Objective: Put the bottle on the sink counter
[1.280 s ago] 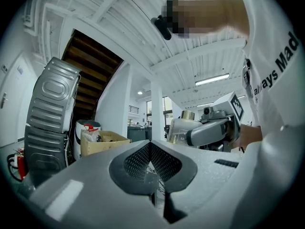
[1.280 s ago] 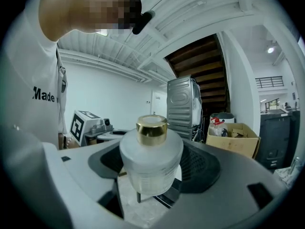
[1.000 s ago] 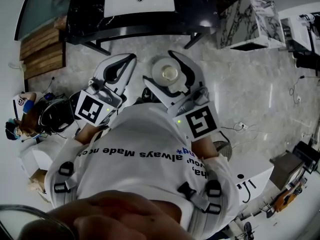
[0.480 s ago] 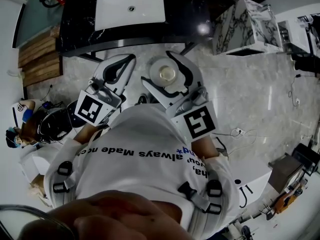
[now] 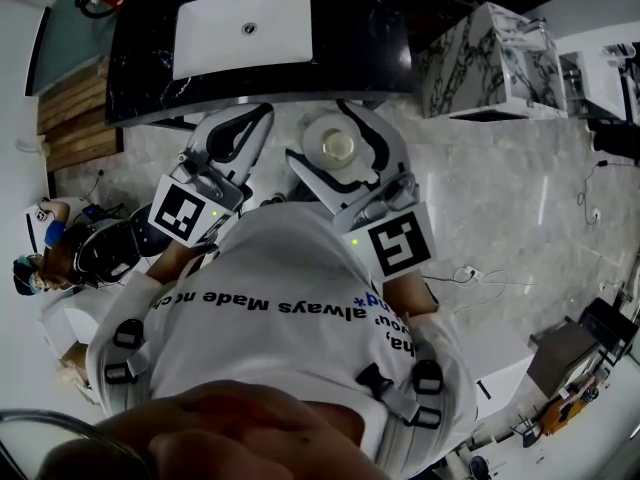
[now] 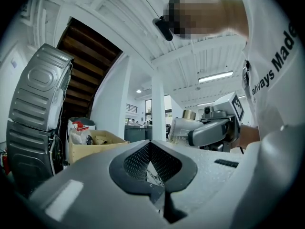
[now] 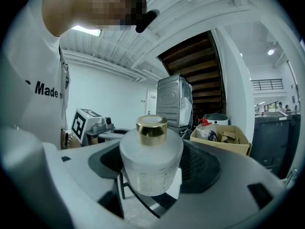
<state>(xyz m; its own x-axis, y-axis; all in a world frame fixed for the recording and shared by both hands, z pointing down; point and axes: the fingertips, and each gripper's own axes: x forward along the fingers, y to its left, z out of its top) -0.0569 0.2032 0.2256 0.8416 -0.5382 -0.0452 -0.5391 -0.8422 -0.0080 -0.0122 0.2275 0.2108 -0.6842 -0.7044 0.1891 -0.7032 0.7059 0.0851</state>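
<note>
Bottle [image 7: 151, 159] of frosted white glass with a gold cap, standing upright between the two jaws of the right gripper [image 5: 338, 136]. The jaws clamp its sides and are parted only by the width of the bottle.

In the head view, the bottle hangs over the pale marbled floor [image 5: 500, 198]. It is just short of the front edge of the black sink counter [image 5: 145, 78] and not resting on it. A white rectangular basin [image 5: 215, 40] is set into the counter. The bottle is roughly in line with the basin's right-hand front corner. Its height against the counter top cannot be told.

The left gripper [image 5: 262, 118] is just beside the right gripper. Its jaws are pressed together at the tips, with nothing between them, and it touches nothing. Both grippers are held close in front of the person's white T-shirt [image 5: 280, 338].

A marble-patterned block [image 5: 490, 53] stands off the counter's right end. Wooden slats [image 5: 72, 108] lie off its left end.

The gripper views look back across the room:
- a grey ribbed appliance [image 6: 40, 94]
- an open cardboard box [image 6: 95, 144] beside the appliance
- the dark underside of a wooden staircase [image 6: 90, 56] above them
- a white pillar [image 6: 158, 109]
</note>
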